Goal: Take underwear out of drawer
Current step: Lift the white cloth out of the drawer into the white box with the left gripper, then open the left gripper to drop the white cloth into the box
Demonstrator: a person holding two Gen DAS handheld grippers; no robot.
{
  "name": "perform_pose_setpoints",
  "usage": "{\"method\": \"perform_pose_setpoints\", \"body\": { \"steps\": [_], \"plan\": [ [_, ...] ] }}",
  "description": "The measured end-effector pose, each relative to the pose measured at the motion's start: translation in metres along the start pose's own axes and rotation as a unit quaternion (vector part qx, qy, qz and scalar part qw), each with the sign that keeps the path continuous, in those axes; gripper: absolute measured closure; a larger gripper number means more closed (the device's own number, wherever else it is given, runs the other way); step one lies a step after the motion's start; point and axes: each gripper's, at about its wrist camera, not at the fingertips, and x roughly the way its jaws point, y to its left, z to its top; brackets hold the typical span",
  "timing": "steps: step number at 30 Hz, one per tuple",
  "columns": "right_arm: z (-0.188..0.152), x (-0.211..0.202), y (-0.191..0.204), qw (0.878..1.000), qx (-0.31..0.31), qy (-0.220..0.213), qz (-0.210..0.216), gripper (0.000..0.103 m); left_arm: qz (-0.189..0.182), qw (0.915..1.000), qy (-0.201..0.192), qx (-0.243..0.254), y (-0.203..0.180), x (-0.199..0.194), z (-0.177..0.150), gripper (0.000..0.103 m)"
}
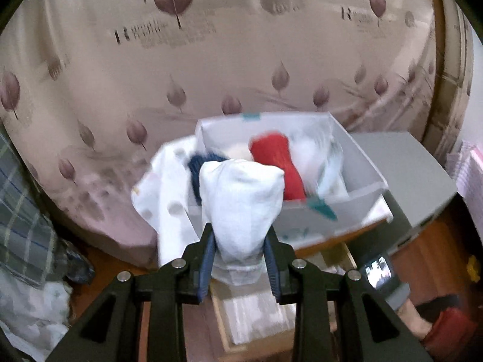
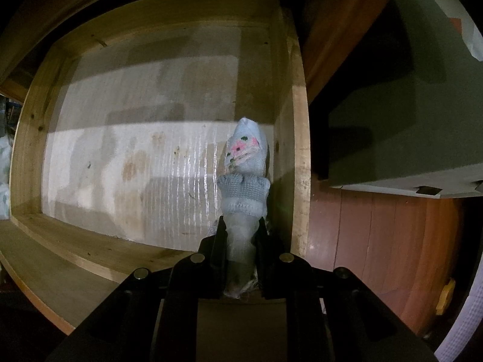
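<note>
Underwear [image 1: 241, 205], a white folded bundle, clamped at its near end by the left gripper [image 1: 240, 252], blue pads [image 1: 206, 259] pressed against both sides. Long axis in line with the fingers, pointing away from the camera toward a white box [image 1: 356, 211]; far end flaring wider and overlapping the box's near edge in this view. Inside the box: a red roll [image 1: 277, 166], a dark blue piece [image 1: 197, 166] and pale fabric. Behind, a bed sheet [image 1: 151, 75] printed with leaves.

Second piece of pale blue underwear [image 2: 246, 163], with pink and green marks and a knitted band, pinched by the right gripper [image 2: 241, 241], closed tight on its near end. Long axis again along the fingers, tip aimed down into the wooden drawer [image 2: 297, 120], close beside the drawer's right wall. Contact with the drawer bottom impossible to tell.
</note>
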Motion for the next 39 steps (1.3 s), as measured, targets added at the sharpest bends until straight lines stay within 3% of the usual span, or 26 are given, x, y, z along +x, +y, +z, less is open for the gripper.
{"method": "perform_pose_setpoints", "body": {
  "steps": [6, 12, 27, 33, 39],
  "plan": [
    [0.000, 0.001, 0.000, 1.000, 0.000, 0.001, 0.000, 0.088, 0.011, 0.9999, -0.009, 0.006, 0.004, 0.009, 0.050, 0.072],
    [0.000, 0.002, -0.001, 1.000, -0.002, 0.003, 0.000, 0.088, 0.001, 0.9996, 0.027, -0.004, 0.002, 0.058, 0.068, 0.072],
    [0.000, 0.005, 0.001, 1.000, -0.004, 0.006, -0.003, 0.088, 0.002, 0.9956, 0.093, -0.007, -0.014, 0.136, 0.045, 0.072],
    [0.001, 0.004, 0.001, 1.000, -0.005, 0.006, -0.003, 0.088, 0.017, 0.9957, 0.091, 0.008, -0.021, 0.139, 0.045, 0.066],
    [0.001, 0.004, 0.001, 1.000, -0.005, 0.006, -0.003, 0.088, 0.010, 0.9967, 0.080, -0.013, -0.015, 0.127, 0.046, 0.056]
  ]
}}
